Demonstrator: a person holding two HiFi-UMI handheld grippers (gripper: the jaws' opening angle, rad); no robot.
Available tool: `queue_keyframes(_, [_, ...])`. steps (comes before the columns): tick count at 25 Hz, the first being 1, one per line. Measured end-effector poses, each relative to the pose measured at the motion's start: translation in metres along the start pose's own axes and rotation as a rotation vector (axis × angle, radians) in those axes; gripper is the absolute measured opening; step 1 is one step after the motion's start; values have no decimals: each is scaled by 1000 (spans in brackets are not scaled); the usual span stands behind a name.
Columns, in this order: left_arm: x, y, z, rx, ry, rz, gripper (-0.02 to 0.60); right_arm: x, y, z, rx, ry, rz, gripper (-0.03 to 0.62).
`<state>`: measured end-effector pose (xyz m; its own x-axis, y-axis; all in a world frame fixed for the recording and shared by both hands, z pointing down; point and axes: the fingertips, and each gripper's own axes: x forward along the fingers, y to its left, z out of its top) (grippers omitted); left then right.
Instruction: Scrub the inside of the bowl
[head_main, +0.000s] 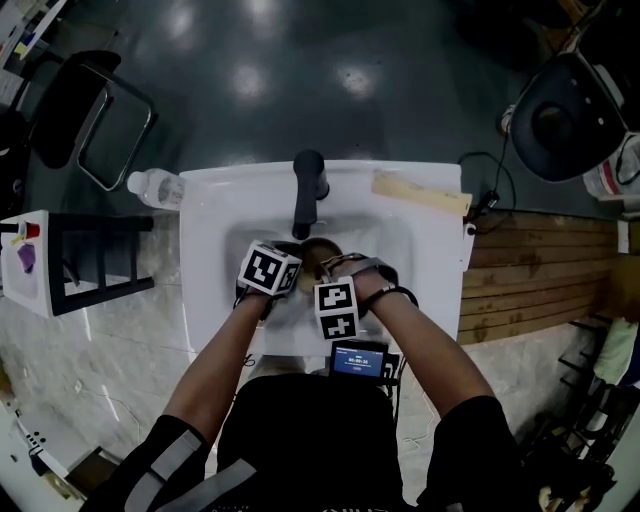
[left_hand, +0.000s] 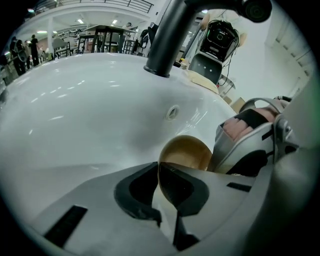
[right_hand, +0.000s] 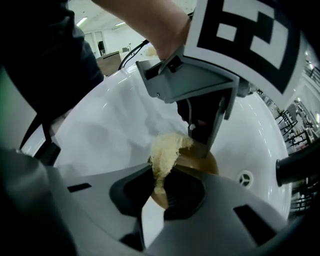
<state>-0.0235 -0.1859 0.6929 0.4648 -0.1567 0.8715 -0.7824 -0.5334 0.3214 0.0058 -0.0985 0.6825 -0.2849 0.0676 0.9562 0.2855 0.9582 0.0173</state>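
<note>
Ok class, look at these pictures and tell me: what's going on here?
A person stands at a white sink with a gripper in each hand. The left gripper has its jaws shut on the rim of a brown bowl, holding it in the basin below the faucet. The right gripper pinches a pale sponge and has it against the bowl. The scrubbing looks under way.

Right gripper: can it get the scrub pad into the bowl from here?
Probably yes. The right gripper holds the scrub pad right against the bowl, nothing between them. The left gripper clamps only one stretch of rim, so it blocks that side alone. Whether the pad meets the inside is unclear.
</note>
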Motion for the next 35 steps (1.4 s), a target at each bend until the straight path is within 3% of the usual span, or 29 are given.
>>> queue_keyframes(8, [0,-1,1,33,6,2,20,-17,-17,-29,131,11,-82,40])
queue_keyframes(14, [-2,-3,2,47,6,-3,21,-25,-47,-40,344,-34,-207,40])
queue_keyframes(22, [-7,-10,3,33,-24,-71,29,-30,-58,-36,616,-171,-213,40])
queue_keyframes(27, [-19,-10,9,-8,-66,-99,135,-29,-56,-33,634,-176,-207,40])
queue_keyframes(35, [-48,-9,17,27,-160,-106,136,-46,-59,-24,734,-245,-229,40])
